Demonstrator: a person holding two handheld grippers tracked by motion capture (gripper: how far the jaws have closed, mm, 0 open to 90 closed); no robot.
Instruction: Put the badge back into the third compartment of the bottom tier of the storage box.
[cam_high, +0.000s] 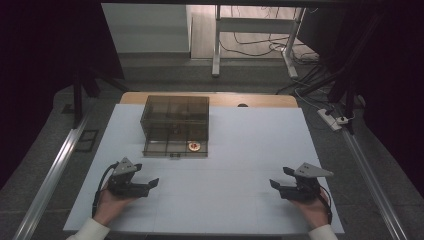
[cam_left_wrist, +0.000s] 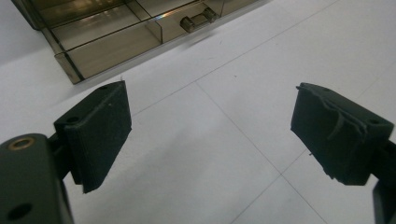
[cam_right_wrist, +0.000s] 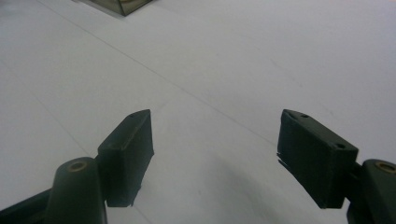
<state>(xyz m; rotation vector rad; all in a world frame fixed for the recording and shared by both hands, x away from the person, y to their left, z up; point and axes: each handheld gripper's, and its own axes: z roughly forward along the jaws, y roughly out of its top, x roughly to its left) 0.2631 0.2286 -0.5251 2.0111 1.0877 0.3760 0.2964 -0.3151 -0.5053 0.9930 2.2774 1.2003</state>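
A smoky transparent compartment box (cam_high: 175, 125) stands on the white table (cam_high: 235, 150) toward the back, its drawer pulled forward with a small round red-and-gold object (cam_high: 194, 146) in the right front cell. My left gripper (cam_high: 150, 184) rests low at the front left, open, nothing between its pads (cam_left_wrist: 100, 135). The box's front edge (cam_left_wrist: 116, 42) lies just ahead of it in the left gripper view. My right gripper (cam_high: 278, 178) sits at the front right, open and empty, jaws pointing left; a corner of the box (cam_right_wrist: 122, 5) appears far off in the right gripper view.
Bare white tabletop lies between the two grippers and the box. Beyond the table's far edge stand a desk frame (cam_high: 255, 35) and floor cables with a power strip (cam_high: 334, 120). Metal rails (cam_high: 55, 170) run along both sides.
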